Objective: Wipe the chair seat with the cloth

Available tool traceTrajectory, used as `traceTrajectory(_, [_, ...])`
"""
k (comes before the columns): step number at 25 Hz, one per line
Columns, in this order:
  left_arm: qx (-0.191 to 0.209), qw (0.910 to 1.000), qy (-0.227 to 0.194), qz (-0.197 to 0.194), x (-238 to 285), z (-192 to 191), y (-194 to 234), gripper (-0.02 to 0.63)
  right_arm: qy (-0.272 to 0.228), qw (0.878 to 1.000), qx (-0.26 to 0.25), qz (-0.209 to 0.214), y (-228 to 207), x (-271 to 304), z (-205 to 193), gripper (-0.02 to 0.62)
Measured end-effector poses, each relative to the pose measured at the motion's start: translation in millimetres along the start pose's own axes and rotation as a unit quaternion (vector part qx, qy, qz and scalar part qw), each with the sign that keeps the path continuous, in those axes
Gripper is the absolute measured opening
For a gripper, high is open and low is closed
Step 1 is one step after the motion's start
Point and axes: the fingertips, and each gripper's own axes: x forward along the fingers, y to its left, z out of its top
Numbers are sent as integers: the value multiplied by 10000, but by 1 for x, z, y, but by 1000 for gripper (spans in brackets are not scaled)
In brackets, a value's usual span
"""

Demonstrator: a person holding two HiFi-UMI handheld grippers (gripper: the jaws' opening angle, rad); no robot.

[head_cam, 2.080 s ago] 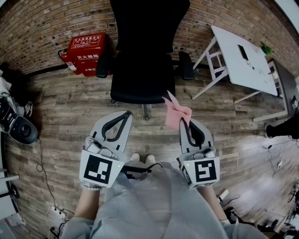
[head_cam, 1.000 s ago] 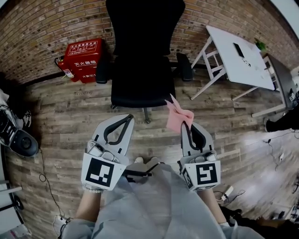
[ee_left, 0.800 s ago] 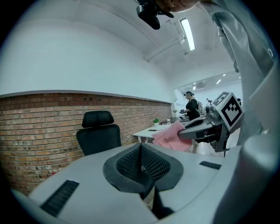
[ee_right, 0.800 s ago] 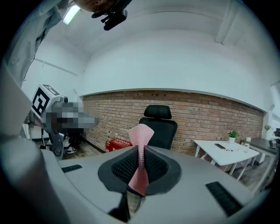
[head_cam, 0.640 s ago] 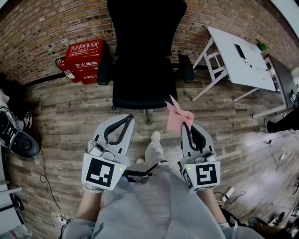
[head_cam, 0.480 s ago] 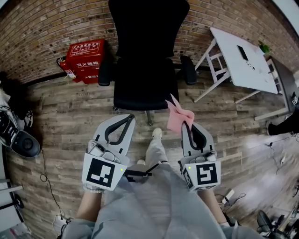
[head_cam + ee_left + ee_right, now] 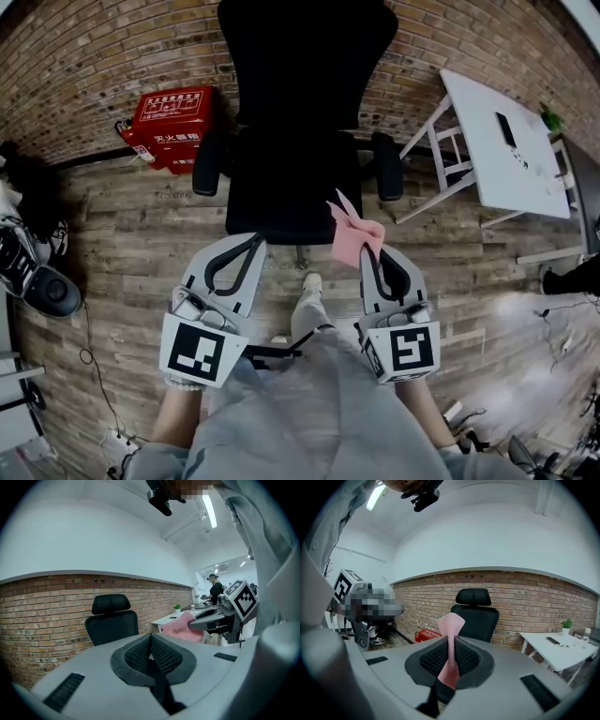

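A black office chair (image 7: 292, 178) with a high back and headrest stands in front of me against a brick wall; its seat shows bare. It also appears as the chair (image 7: 112, 623) in the left gripper view and the chair (image 7: 478, 618) in the right gripper view. My right gripper (image 7: 372, 246) is shut on a pink cloth (image 7: 352, 234), which sticks up past the jaw tips just short of the seat's front right corner. The cloth (image 7: 451, 646) is pinched between the jaws. My left gripper (image 7: 251, 242) is shut with nothing in it, near the seat's front left.
A red fire-equipment box (image 7: 171, 120) sits on the wooden floor left of the chair. A white table (image 7: 502, 141) stands to the right. Black equipment (image 7: 33, 272) and cables lie at the far left. My leg and shoe (image 7: 311, 286) are between the grippers.
The chair has come nearer in the head view as I stepped forward, one foot now out in front. Both grippers keep their pose, the cloth still held by the right one.
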Motion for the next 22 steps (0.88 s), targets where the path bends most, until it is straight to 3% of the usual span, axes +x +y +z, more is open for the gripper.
traceTrajectory(9, [-348, 9984, 153, 424, 95, 3, 48, 18, 73, 9991, -101, 407, -75, 93, 14, 52])
traceTrajectory(22, [-355, 9949, 338, 881, 189, 15, 87, 18, 207, 9958, -67, 884, -146, 173, 21, 52])
